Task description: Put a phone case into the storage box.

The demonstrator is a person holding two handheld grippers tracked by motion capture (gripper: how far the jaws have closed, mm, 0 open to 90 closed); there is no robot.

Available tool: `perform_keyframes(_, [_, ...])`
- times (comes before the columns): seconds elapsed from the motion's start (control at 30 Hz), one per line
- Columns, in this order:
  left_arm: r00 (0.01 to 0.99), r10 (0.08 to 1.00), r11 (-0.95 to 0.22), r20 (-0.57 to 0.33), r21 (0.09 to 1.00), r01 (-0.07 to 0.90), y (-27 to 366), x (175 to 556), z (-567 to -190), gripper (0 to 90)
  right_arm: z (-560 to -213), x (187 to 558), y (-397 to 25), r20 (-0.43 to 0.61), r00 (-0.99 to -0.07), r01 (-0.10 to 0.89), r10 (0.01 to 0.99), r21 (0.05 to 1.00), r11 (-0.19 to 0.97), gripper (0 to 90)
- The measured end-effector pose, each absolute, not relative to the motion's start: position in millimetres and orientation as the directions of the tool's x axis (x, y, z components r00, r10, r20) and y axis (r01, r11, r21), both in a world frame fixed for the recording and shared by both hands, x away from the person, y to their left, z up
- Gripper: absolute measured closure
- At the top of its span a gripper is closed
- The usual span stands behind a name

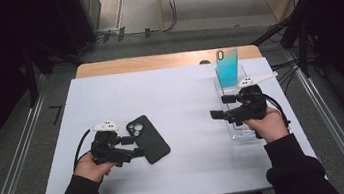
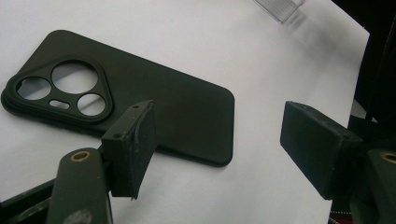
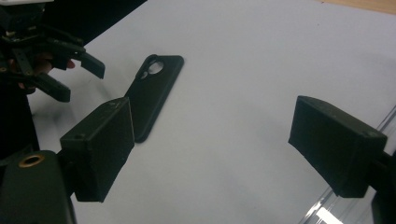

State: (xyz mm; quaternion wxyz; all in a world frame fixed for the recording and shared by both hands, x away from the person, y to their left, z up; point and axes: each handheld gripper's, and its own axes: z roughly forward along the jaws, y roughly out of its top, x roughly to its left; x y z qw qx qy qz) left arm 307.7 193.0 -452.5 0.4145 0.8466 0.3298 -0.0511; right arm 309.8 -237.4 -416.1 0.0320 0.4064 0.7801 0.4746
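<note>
Claws both spread: my left claw [image 1: 133, 146] sits just beside the black phone case [image 1: 148, 138] lying flat on the desk [image 1: 180, 101]; my right claw [image 1: 221, 106] hovers well apart.

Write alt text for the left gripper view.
A black phone case lies back-up on the white table, camera cutouts at left. The left claw hangs open just above its near edge, gripping nothing.
</note>
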Motion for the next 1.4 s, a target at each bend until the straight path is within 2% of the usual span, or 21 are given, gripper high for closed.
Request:
perform_keyframes(0.77, [0.772,0.516,-0.427,-0.372,0.669,0.608,198,307,-451,27.2,-439,280,-216,0.335,-0.727,0.589,0.599,0.752,0.294,12.2])
perform_keyframes(1.4, [0.765,0.528,-0.417,-0.369,0.672,0.612,203,303,-450,27.2,-450,275,-201,0.329,-0.733,0.591,0.595,0.742,0.317,12.2])
